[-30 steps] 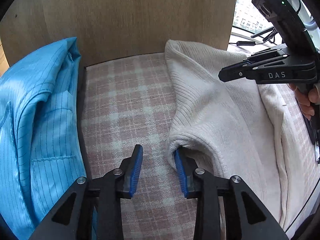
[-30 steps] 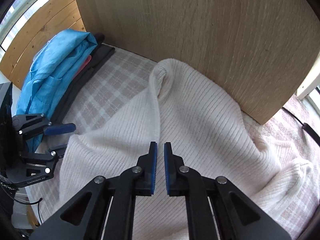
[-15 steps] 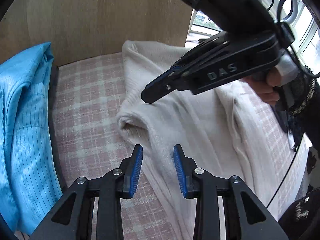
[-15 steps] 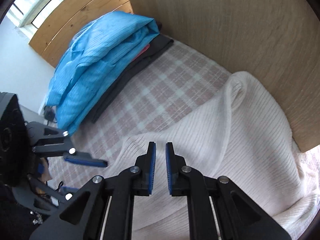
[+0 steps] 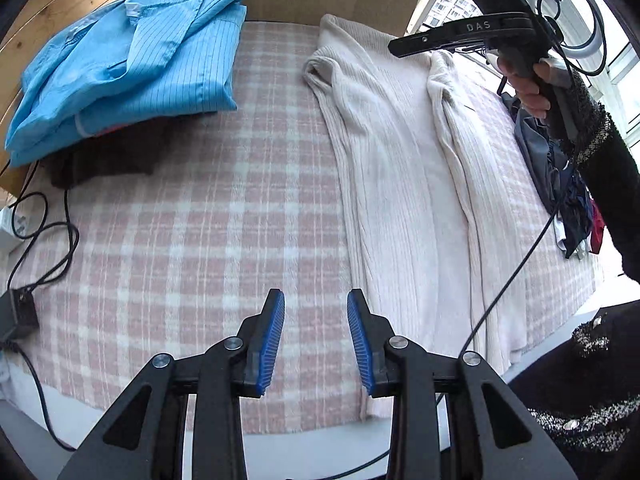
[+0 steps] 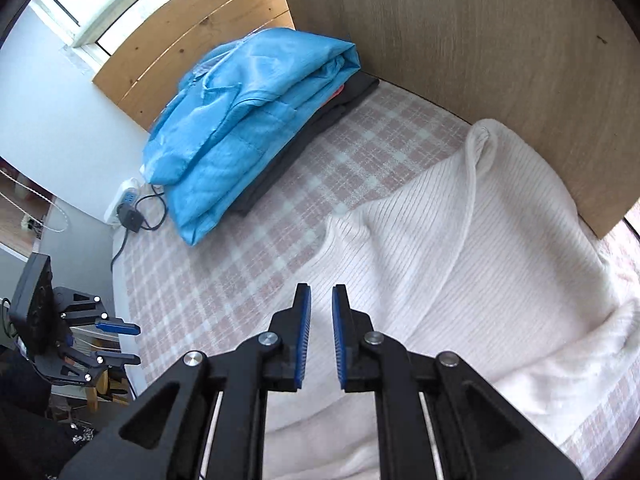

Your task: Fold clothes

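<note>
A cream ribbed sweater (image 5: 400,160) lies on the pink checked blanket (image 5: 192,220), folded into a long strip that runs from the wooden board to the near edge. My left gripper (image 5: 316,308) hovers open over the blanket just left of the sweater's near end, holding nothing. It also shows low at the left of the right wrist view, as the left gripper (image 6: 138,343) off the bed's edge. My right gripper (image 6: 322,300) hangs above the sweater (image 6: 460,260), its jaws a narrow gap apart with nothing between. A hand holds the right gripper (image 5: 396,46) high over the sweater's far end.
A folded blue striped shirt (image 5: 132,52) tops a stack of dark clothes at the far left. A wooden board (image 6: 480,40) stands behind the bed. Black cables and a plug (image 5: 24,312) lie at the left edge. A heap of dark clothes (image 5: 560,184) sits at the right.
My left gripper has drawn back from the sweater's far folded corner to the bed's near edge. The right gripper has swung left over the sweater and its jaws have parted slightly.
</note>
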`<control>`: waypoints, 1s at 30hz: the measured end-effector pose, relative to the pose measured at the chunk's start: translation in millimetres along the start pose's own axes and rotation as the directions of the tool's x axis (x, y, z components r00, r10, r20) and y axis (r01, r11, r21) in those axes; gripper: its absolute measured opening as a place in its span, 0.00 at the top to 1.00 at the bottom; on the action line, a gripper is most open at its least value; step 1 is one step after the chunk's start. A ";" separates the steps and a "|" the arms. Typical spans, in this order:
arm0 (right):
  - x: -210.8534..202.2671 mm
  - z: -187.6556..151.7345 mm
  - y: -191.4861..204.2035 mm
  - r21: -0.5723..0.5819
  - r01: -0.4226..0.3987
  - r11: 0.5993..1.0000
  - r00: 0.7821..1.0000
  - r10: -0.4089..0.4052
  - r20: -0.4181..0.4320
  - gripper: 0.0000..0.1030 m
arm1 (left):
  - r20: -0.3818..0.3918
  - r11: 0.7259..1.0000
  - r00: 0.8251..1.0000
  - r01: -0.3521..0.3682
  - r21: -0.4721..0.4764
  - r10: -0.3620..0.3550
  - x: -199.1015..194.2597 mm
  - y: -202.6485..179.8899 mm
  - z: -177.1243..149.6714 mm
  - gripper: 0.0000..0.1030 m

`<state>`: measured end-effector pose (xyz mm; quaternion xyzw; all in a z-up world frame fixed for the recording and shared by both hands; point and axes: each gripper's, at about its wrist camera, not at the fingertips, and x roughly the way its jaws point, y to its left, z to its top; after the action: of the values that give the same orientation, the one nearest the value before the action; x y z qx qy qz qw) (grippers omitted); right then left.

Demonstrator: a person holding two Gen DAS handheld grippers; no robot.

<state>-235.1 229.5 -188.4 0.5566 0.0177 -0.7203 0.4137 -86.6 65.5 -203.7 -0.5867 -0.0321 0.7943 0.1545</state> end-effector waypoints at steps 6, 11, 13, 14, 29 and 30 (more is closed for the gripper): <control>-80.8 -59.1 16.8 0.150 -0.185 0.971 0.976 0.163 0.145 0.58 | 0.021 0.993 0.996 0.088 0.082 -0.090 12.0 -57.9 -44.3 0.63; -70.9 -89.9 44.4 0.102 -0.084 0.991 0.992 0.074 0.097 0.58 | -0.046 0.992 0.999 0.012 0.125 -0.006 45.7 -74.5 -53.7 0.63; -63.8 -95.9 50.0 0.094 -0.074 0.993 0.994 0.066 0.083 0.58 | -0.048 0.993 0.999 -0.011 0.122 0.017 52.7 -73.8 -55.1 0.64; -60.9 -98.0 53.0 0.086 -0.074 0.993 0.995 0.068 0.076 0.58 | -0.041 0.993 0.999 -0.003 0.121 0.008 52.0 -72.1 -55.4 0.64; -9.6 -26.7 57.2 0.006 0.104 0.995 0.992 -0.104 0.074 0.58 | 0.058 0.984 0.995 0.084 -0.154 -0.076 13.4 -23.6 -68.6 0.58; 4.3 -12.5 58.2 -0.013 0.141 0.990 0.988 -0.140 0.060 0.58 | 0.065 0.984 0.997 0.062 -0.168 -0.051 10.3 -20.9 -71.3 0.57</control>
<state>-189.6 194.9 -171.3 0.5289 0.0508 -0.7636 0.3669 -17.9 79.0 -230.4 -0.5722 -0.1212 0.8014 0.1253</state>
